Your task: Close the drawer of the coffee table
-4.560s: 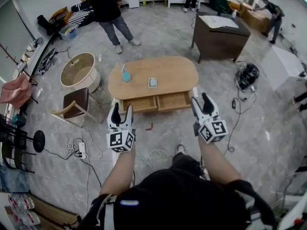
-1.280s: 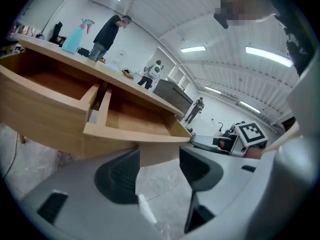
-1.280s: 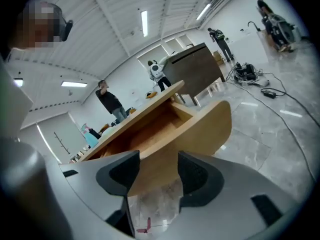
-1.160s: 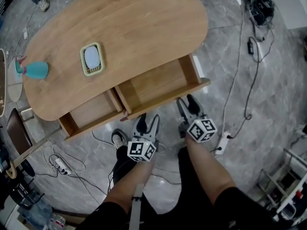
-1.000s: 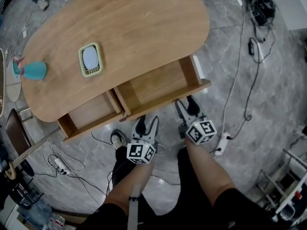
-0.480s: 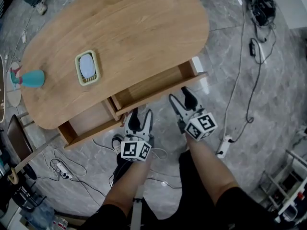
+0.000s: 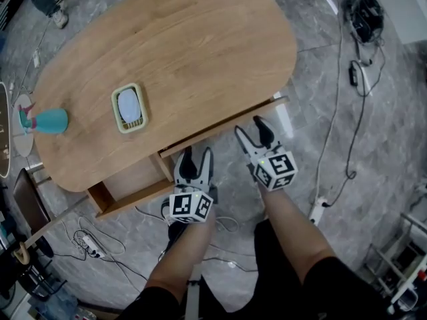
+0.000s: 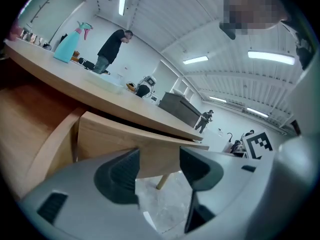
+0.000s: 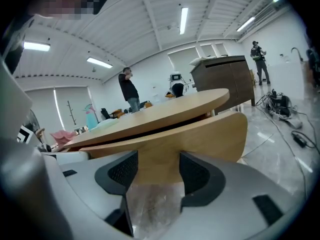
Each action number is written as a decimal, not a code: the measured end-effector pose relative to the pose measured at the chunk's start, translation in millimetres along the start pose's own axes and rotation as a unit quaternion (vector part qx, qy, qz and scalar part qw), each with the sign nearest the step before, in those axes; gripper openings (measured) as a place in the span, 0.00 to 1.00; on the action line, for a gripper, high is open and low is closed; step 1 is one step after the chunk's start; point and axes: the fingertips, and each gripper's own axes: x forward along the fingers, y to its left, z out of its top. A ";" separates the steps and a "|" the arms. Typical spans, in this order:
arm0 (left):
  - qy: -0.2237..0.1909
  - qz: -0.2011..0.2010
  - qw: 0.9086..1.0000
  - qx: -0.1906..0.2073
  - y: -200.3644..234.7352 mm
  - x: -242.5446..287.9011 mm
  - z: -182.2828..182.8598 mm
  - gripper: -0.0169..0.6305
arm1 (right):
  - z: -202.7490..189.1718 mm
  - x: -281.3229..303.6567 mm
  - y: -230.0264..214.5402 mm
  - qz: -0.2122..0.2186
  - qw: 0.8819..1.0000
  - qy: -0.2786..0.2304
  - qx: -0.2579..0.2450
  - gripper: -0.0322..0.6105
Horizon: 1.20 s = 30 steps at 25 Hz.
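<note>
The drawer (image 7: 223,127) sits under the near edge of the coffee table (image 7: 200,52), almost home, with only a thin strip of its front showing past the top. Its long axis runs along that edge, straight across in front of both sets of jaws. My right gripper (image 7: 249,128) faces the middle of the front. My left gripper (image 7: 195,157) is at the drawer's end, beside a second drawer (image 7: 133,182) that stands well out of the table. Both grippers' jaws are spread wide and hold nothing. Only the right gripper view shows the dark slit between front and tabletop; only the head view shows the second drawer's open box. I judge a flat push toward the table finishes this one
</note>
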 end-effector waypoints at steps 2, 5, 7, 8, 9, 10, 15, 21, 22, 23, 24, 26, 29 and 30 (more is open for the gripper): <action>0.001 -0.004 1.000 0.003 1.6 7.4 0.5 0.39 | 2.4 8.8 -4.6 -0.004 1.000 -0.003 -0.001 0.42; 0.011 0.005 1.000 0.003 5.3 13.2 -0.6 0.39 | 1.9 12.1 -10.9 -0.022 1.000 -0.003 0.000 0.42; 0.013 0.015 1.000 -0.005 10.8 16.0 3.6 0.39 | 5.5 18.1 -8.6 -0.025 1.000 -0.011 -0.003 0.42; 0.012 0.017 1.000 -0.016 13.1 18.7 7.6 0.39 | 8.2 23.1 -7.1 -0.023 1.000 -0.017 -0.006 0.42; 0.012 0.020 0.999 -0.028 15.3 22.3 11.8 0.41 | 10.7 28.3 -6.6 -0.022 1.000 -0.022 -0.008 0.42; 0.012 0.028 0.999 -0.034 17.1 26.2 15.0 0.41 | 12.4 32.6 -7.3 -0.022 0.999 -0.024 -0.011 0.42; 0.002 0.039 0.999 -0.001 17.5 34.9 17.6 0.42 | 15.3 40.2 -10.9 -0.027 0.999 -0.024 -0.014 0.42; -0.030 0.006 0.998 0.051 13.8 38.5 26.8 0.43 | 22.2 47.4 -13.5 -0.025 0.999 -0.042 -0.024 0.42; -0.033 0.000 0.997 0.066 12.9 39.3 28.6 0.43 | 23.4 49.4 -14.3 -0.024 0.998 -0.044 -0.029 0.42; -0.036 -0.005 0.996 0.077 12.4 40.3 29.5 0.43 | 25.0 50.9 -14.8 -0.023 0.998 -0.047 -0.034 0.42; -0.037 -0.007 0.996 0.084 12.2 41.2 29.4 0.43 | 26.3 51.6 -15.3 -0.023 0.998 -0.050 -0.039 0.42; -0.037 -0.007 0.995 0.096 12.5 41.7 26.4 0.43 | 25.6 51.0 -16.7 -0.027 0.997 -0.052 -0.049 0.42; -0.035 -0.017 0.994 0.104 5.1 40.5 27.3 0.43 | 23.6 47.5 -14.5 -0.024 0.997 -0.043 -0.066 0.42; -0.040 -0.024 0.994 0.101 -1.8 38.9 30.0 0.43 | 22.6 43.7 -13.9 -0.026 0.997 -0.039 -0.067 0.42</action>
